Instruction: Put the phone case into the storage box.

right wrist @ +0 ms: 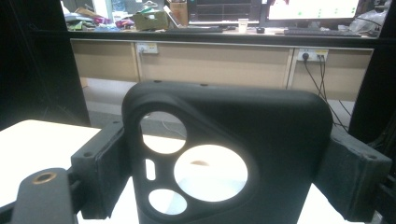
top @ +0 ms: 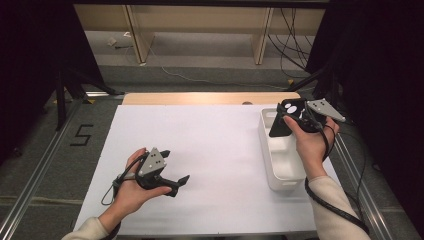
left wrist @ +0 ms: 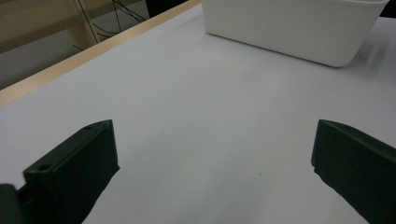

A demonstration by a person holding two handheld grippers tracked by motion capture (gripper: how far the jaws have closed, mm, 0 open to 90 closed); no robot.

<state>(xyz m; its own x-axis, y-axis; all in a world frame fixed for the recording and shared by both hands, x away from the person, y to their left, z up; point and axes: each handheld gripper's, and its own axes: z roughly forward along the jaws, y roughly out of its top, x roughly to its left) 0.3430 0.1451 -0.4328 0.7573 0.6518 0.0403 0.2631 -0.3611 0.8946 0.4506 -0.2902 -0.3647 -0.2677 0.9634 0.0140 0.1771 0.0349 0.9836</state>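
Right gripper (top: 281, 119) pinches a black phone case (right wrist: 224, 154) by its two side edges, holding it upright above the far end of the white bin (top: 280, 172) at the table's right side. Only the jaws' pads bear on the case, and a soft case can flex, so I judge it may twist or slip out if the hand tilts. Let go from this height, it could strike the bin's rim and bounce onto the white table (top: 210, 150) instead of landing inside. Left gripper (top: 172, 167) rests on the table with its jaws spread on nothing, well apart from the bin, too far to steady anything.
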